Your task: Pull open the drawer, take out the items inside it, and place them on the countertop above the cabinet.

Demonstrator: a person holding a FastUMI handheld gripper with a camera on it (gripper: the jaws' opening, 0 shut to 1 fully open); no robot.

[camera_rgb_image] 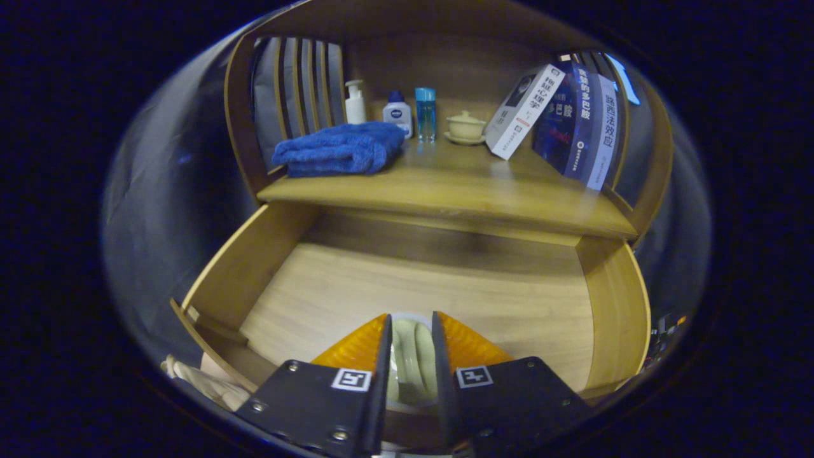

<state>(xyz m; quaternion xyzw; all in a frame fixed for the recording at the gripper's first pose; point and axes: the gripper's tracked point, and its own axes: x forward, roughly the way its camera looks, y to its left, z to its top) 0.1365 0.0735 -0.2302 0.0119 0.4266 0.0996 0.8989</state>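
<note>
The wooden drawer [245, 273] stands pulled open below the countertop [445, 187], and the part of its floor that shows is bare. My gripper [410, 318] hovers over the drawer's front part with both fingers pressed on a pale rounded item [412, 362] that seems to have a clear casing. Most of the item is hidden between the fingers, so I cannot tell what it is.
On the countertop lie a folded blue towel [340, 149], a white pump bottle [355, 102], a small blue-capped bottle [397, 114], a clear blue bottle [425, 113], a lidded teacup on a saucer [465, 127] and leaning books [575, 121]. Something pale like cloth [203, 381] hangs outside the drawer's left corner.
</note>
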